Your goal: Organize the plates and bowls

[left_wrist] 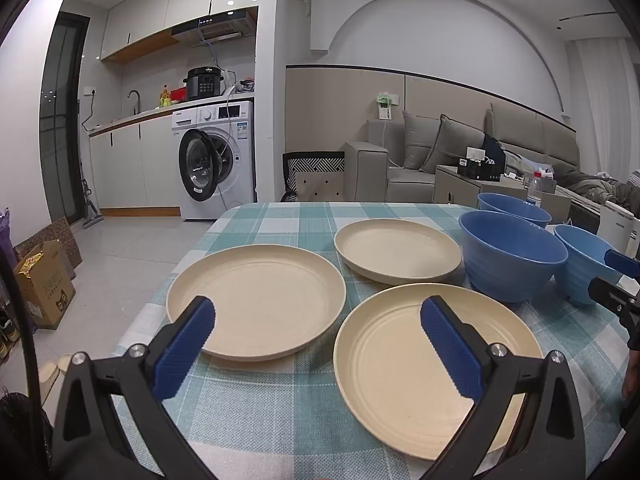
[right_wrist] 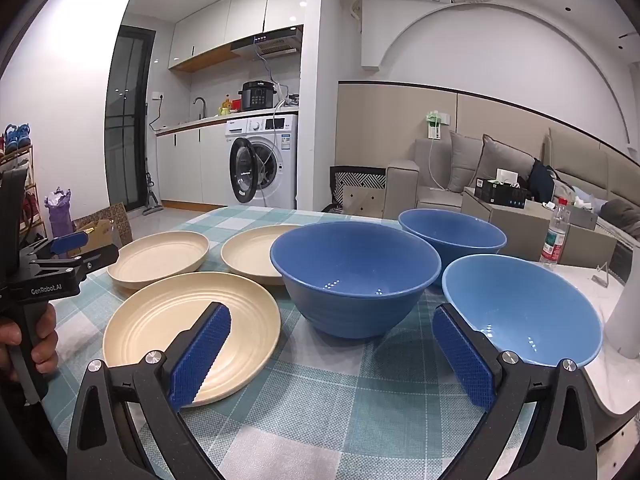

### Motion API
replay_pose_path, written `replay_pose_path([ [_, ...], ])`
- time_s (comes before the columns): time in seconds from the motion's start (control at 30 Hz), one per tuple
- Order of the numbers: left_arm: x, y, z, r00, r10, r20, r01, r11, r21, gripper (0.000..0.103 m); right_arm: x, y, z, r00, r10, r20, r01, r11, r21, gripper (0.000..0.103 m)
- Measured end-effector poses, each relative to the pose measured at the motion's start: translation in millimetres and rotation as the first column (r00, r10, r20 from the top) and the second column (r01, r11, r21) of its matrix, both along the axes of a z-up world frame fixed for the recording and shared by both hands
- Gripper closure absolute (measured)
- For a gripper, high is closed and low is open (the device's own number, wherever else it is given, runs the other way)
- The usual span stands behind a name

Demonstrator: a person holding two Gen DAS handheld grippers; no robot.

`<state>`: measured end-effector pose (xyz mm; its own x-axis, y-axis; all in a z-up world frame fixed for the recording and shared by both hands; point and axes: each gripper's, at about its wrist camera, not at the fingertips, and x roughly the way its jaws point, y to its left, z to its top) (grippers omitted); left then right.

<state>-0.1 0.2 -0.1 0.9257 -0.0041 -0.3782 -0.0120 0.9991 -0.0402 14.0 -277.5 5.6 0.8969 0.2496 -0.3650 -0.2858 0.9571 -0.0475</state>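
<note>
We see a table w/ a teal-and-white checked cloth [left_wrist: 280, 400], and on it three cream plates and three blue bowls, all upright, none stacked. In the left wrist view: left plate [left_wrist: 256, 300], near plate [left_wrist: 400, 364], far plate [left_wrist: 396, 254]. The left and near plates sit just beside each other, rims close but apart. The bowls stand to the right of the plates: a dark blue front bowl [right_wrist: 354, 276], a back bowl [right_wrist: 452, 234] behind it, and a lighter blue bowl [right_wrist: 524, 308] nearest the table's right edge. The front bowl's rim hides part of the far plate in the right wrist view.

Around: a washing machine [left_wrist: 216, 160] w/ its door ajar, a grey sofa [left_wrist: 440, 152], a cardboard box [left_wrist: 44, 284] on the floor to the left, a water bottle [right_wrist: 554, 236] beyond the bowls. Nothing lies btwn the grippers and the dishes.

Left gripper [left_wrist: 318, 320]: jaws spread wide, nothing btwn them, hovering over the gap btwn the left and near plates; no contact. Right gripper [right_wrist: 332, 324]: jaws likewise wide apart and empty, in front of the front bowl, one pad over the near plate and the other before the light bowl; whether that pad touches the bowl's rim we can't tell. A hand [right_wrist: 24, 344] grips the left tool's handle at the frame's left edge.
</note>
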Motion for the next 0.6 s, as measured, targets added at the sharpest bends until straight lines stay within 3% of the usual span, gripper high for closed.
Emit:
replay_pose_path([
  [0.6,-0.1,-0.1,0.1,1.000,0.000,0.003,0.000,1.000,0.005,0.000,0.2,0.0,-0.1,1.000,-0.002,-0.010,0.002,1.000,-0.001,0.000],
])
